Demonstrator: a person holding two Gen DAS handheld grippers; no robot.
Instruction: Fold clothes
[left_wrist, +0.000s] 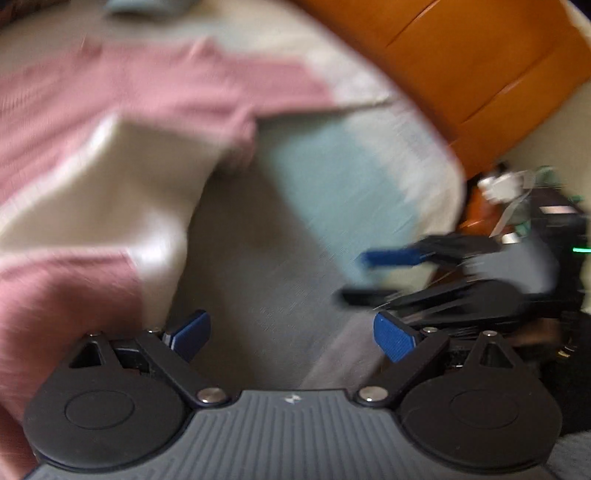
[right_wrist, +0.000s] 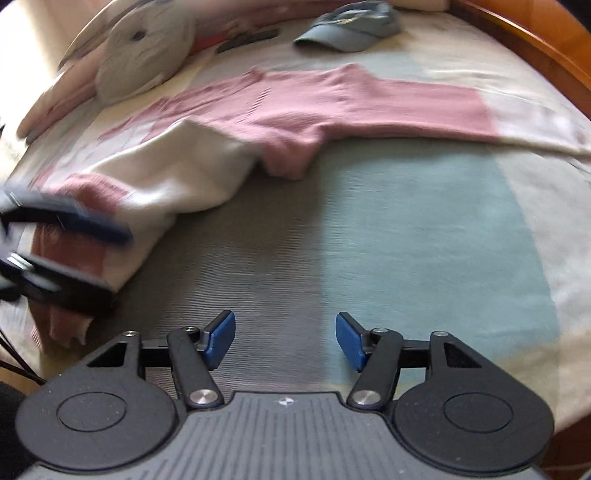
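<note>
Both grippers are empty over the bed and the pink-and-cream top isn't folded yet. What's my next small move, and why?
Probably bring the open left gripper onto the nearest hem of the pink-and-cream top. It lies spread on the bedspread, and that gripper is closest in the right wrist view.

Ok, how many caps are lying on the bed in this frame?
1. A light blue cap lies at the far end of the bed, beyond the pink and white garment. Others could be hidden outside the views or under the garment.
</note>
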